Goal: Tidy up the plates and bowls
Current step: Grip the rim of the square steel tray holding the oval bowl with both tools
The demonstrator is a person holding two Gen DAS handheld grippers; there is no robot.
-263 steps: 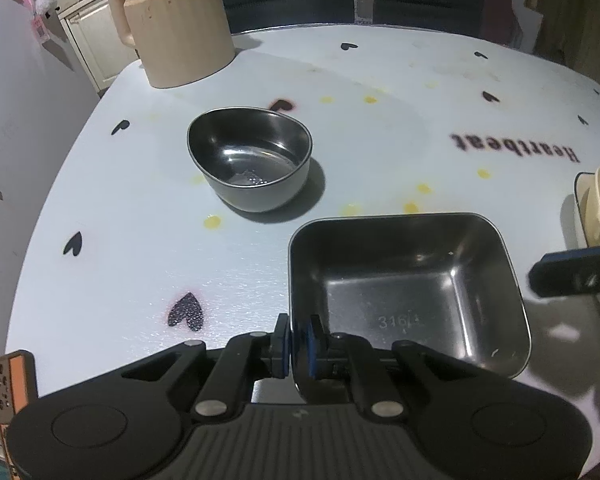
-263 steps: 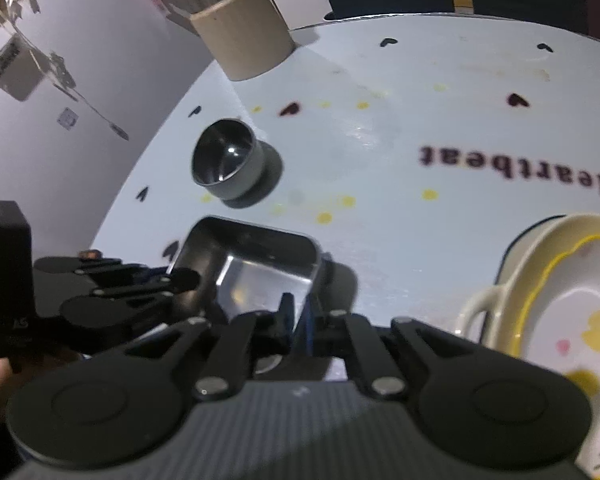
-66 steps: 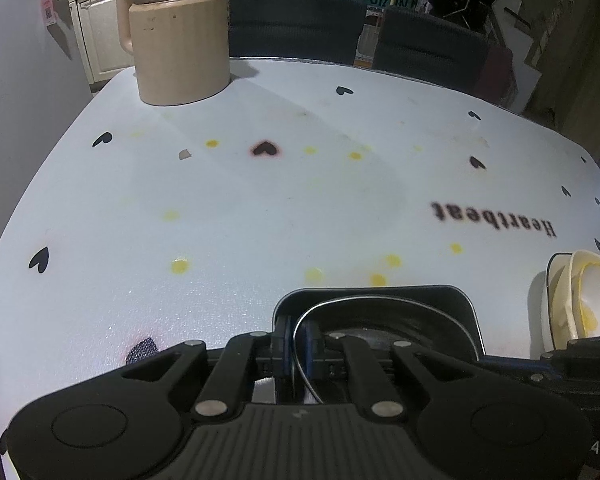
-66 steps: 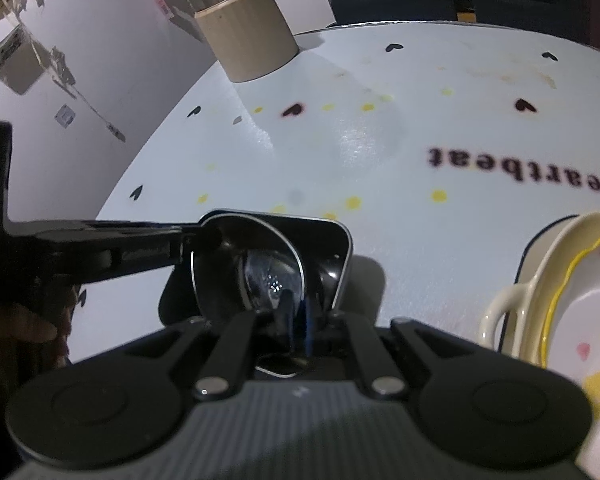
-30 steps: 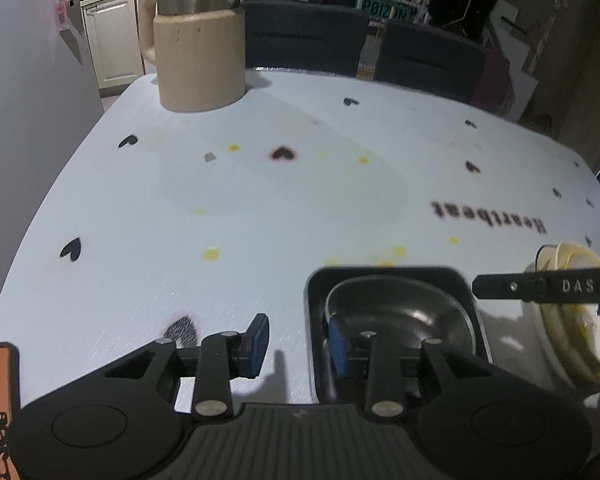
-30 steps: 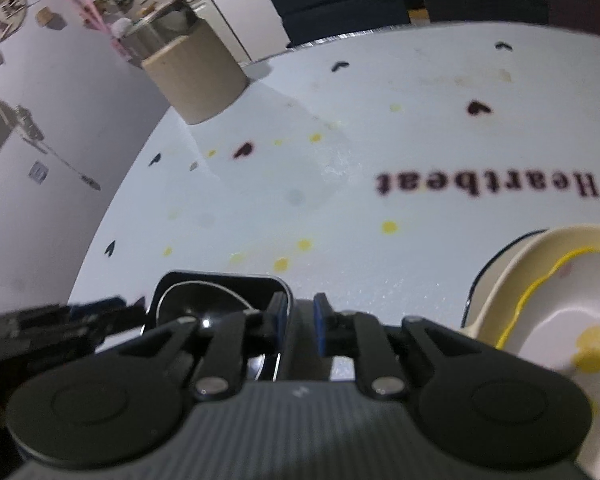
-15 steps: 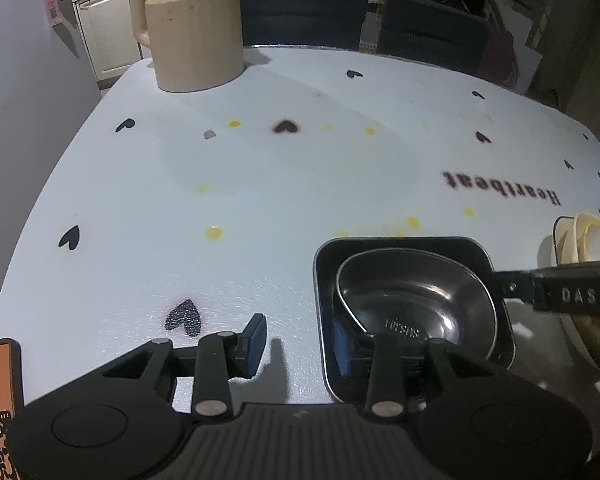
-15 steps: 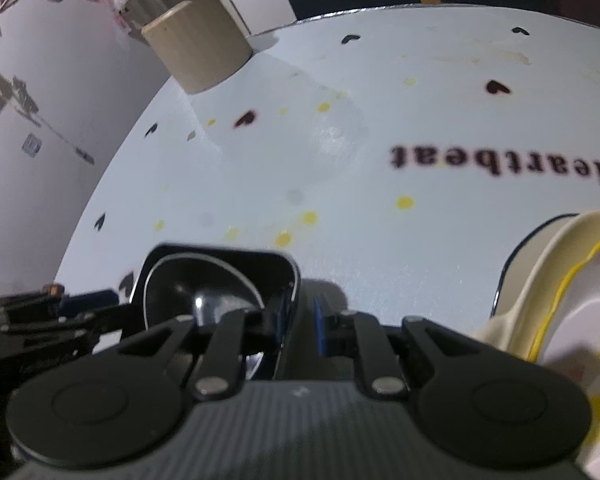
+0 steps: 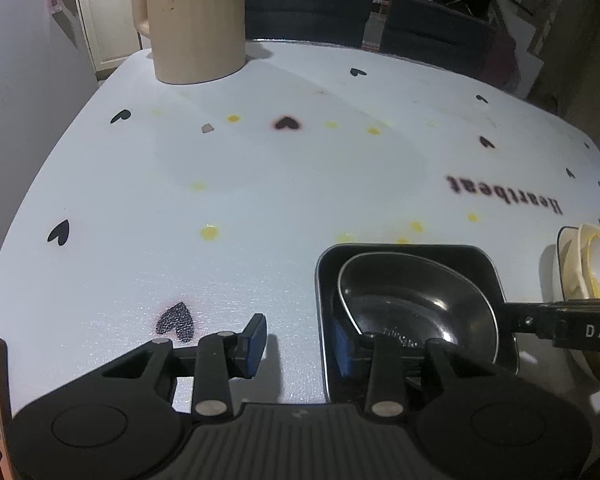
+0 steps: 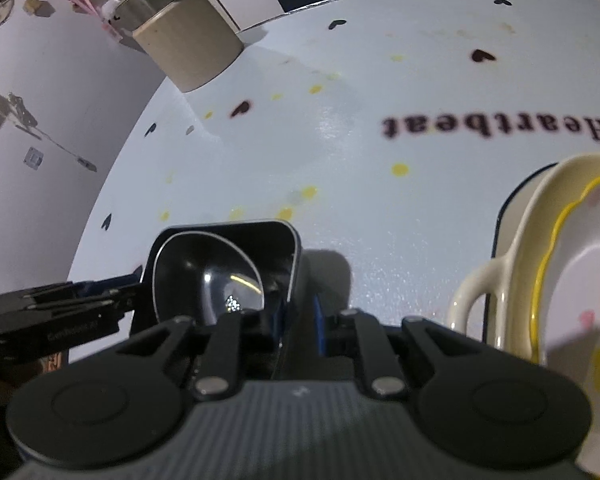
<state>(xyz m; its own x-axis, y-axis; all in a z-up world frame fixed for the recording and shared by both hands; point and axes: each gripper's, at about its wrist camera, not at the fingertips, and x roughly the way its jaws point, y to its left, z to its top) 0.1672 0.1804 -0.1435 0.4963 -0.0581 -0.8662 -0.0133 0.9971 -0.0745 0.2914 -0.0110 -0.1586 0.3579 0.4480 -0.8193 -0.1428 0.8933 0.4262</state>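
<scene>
Resting on the counter: the square steel tray (image 9: 488, 268), near its front edge, with the rounded steel bowl (image 9: 416, 304) nested inside it.
Left tool (image 9: 298, 342): straddles the tray's left wall, one finger inside, one outside over bare counter; jaws are closing, with visible space on the outer side, so nothing is gripped.
Right tool (image 10: 298, 320): jaws sit narrow on either side of the tray's right wall (image 10: 294, 268); whether the pads press on it cannot be told.
Ceramic dishes (image 10: 556, 264): cream and yellow-rimmed, stacked just right of the tray.
Counter (image 9: 260, 184): white, printed with hearts, dots and "Heartbeat".
Beige jug (image 9: 196, 24): far left corner, well apart.
</scene>
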